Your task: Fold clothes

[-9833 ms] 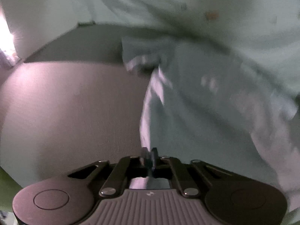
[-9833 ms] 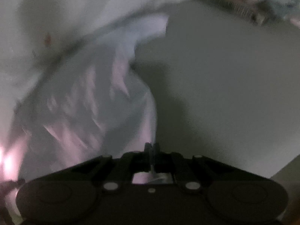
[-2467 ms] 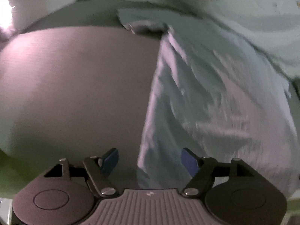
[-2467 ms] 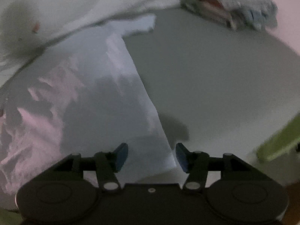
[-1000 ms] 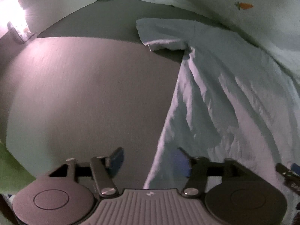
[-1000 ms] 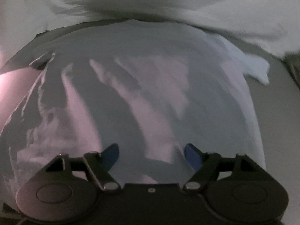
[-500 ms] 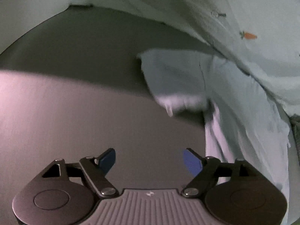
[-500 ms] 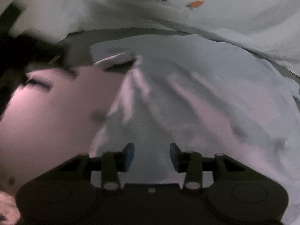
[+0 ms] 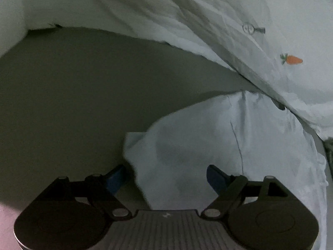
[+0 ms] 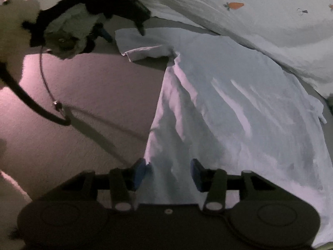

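Observation:
A pale blue T-shirt lies spread flat on the grey surface. In the left wrist view its short sleeve reaches in between the fingers of my left gripper. Those jaws are opening, and the pads stand clear of the cloth. The right wrist view shows that same left gripper at the sleeve, held by a hand at the top left. My right gripper hangs over the shirt's left side edge, jaws half apart, with cloth lying between the pads but not pinched.
A white quilt with a carrot print bulges over the shirt's far side. A dark cable loops from the left gripper across the surface. Bare surface lies left of the shirt.
My left gripper has moved forward to the sleeve, which now lies between its wider jaws. My right gripper slid left across the shirt to its side edge and narrowed its jaws.

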{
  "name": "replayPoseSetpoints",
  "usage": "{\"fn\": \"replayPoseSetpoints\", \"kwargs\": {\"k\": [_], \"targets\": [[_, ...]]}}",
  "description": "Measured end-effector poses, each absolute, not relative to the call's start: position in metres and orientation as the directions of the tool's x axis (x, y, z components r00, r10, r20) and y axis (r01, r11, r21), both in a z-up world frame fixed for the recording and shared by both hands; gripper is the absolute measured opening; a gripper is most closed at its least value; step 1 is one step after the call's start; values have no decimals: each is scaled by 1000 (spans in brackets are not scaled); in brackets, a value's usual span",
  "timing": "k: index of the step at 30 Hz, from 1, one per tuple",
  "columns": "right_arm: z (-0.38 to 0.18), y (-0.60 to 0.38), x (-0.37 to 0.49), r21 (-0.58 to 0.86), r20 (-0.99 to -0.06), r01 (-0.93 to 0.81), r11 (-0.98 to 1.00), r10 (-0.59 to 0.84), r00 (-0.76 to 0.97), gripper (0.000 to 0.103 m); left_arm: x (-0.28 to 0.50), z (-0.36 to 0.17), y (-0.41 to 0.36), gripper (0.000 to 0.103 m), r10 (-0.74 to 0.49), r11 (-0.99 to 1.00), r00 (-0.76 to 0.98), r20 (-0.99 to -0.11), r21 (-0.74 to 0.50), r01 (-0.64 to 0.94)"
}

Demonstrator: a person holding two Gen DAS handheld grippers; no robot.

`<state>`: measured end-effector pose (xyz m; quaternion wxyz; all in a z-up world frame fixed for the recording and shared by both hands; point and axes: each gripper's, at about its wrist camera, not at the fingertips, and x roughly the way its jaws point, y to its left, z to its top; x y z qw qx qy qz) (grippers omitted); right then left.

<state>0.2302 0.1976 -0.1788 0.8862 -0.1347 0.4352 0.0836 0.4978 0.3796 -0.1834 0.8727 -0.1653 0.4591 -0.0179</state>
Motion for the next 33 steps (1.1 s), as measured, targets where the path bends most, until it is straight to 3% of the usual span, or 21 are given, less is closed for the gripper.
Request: {"fn": "replayPoseSetpoints", "kwargs": {"k": [1, 2, 3, 4, 6, 8, 12, 17, 24, 27, 28, 30, 33], "targets": [[-180, 199, 233, -164, -798, -270, 949, 33, 602, 44, 500, -184, 376, 84, -172, 950, 583, -794, -290, -114], [-181, 200, 235, -156, -802, -275, 949, 41, 596, 36, 501, -185, 373, 78, -161, 956, 589, -792, -274, -107], [-182, 201, 237, -148, -806, -281, 948, 49, 590, 29, 501, -185, 371, 58, -135, 963, 600, -788, -248, -109], [-183, 202, 239, -135, -810, -292, 947, 64, 583, 15, 501, -185, 369, 50, -108, 969, 612, -784, -220, -111], [-183, 204, 243, -130, -814, -318, 939, 82, 575, 6, 504, -184, 368, 8, -67, 976, 613, -787, -178, -122], [-181, 203, 246, -121, -820, -338, 933, 98, 564, 4, 505, -179, 375, 5, -82, 969, 618, -782, -207, -133], [-169, 176, 251, 28, -811, -315, 949, 206, 548, 2, 511, -150, 385, 4, -109, 954, 651, -751, -263, -144], [-142, 112, 255, 296, -722, -201, 934, 357, 593, 2, 523, -92, 359, 1, -147, 948, 727, -670, -305, -89], [-118, -3, 249, 397, -635, -16, 918, 287, 717, 2, 538, 5, 243, 1, -277, 929, 812, -514, -358, 91], [-124, -58, 246, 417, -647, 84, 905, 230, 727, 2, 544, 21, 162, 3, -338, 925, 786, -518, -335, 177], [-133, -77, 246, 422, -669, 128, 897, 213, 712, 2, 548, 20, 134, 7, -356, 925, 762, -542, -321, 204], [-153, -107, 248, 418, -728, 219, 882, 181, 661, 6, 554, 13, 84, 47, -412, 909, 683, -603, -323, 263], [-172, -140, 247, 388, -781, 286, 876, 147, 607, 16, 540, -10, 43, 52, -510, 860, 562, -651, -400, 317]]}}
